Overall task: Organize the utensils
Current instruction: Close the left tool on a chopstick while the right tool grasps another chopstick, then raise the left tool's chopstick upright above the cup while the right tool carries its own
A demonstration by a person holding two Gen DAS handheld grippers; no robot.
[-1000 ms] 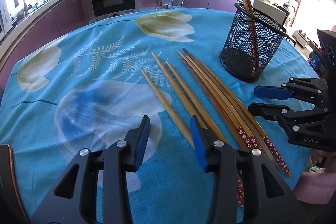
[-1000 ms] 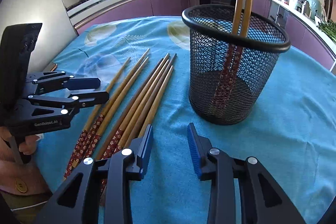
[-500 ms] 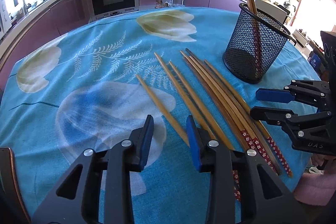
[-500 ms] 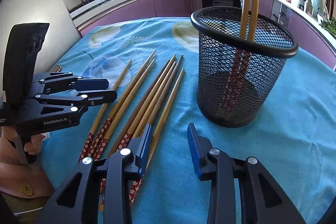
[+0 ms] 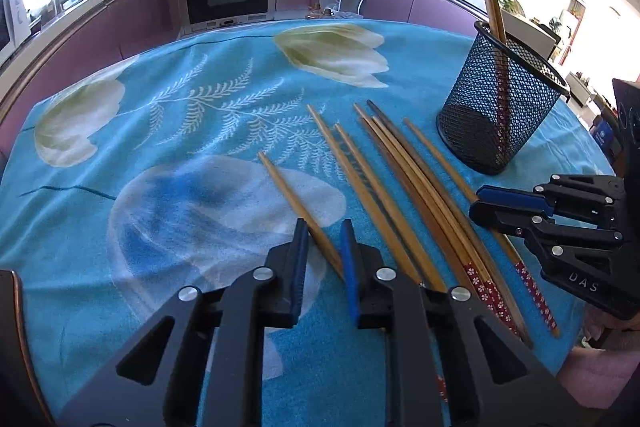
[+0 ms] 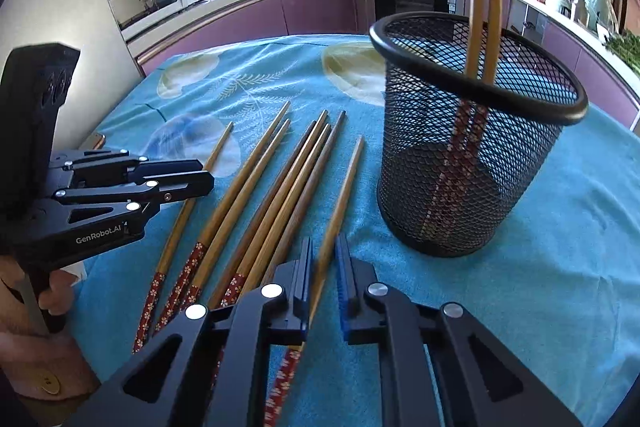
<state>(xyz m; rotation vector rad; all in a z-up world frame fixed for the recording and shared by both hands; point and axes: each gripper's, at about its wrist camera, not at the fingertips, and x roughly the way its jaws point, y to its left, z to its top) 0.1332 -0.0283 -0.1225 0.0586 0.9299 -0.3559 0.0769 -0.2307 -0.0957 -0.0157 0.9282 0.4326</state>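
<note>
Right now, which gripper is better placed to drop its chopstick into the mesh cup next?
Right. The right gripper is shut on the chopstick nearest the mesh cup. The left gripper, still closing around the farthest chopstick, would have to cross the whole row.

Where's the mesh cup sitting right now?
The black mesh cup stands upright on the blue tablecloth, just right of the loose chopsticks in the right wrist view, two chopsticks already inside.
</note>
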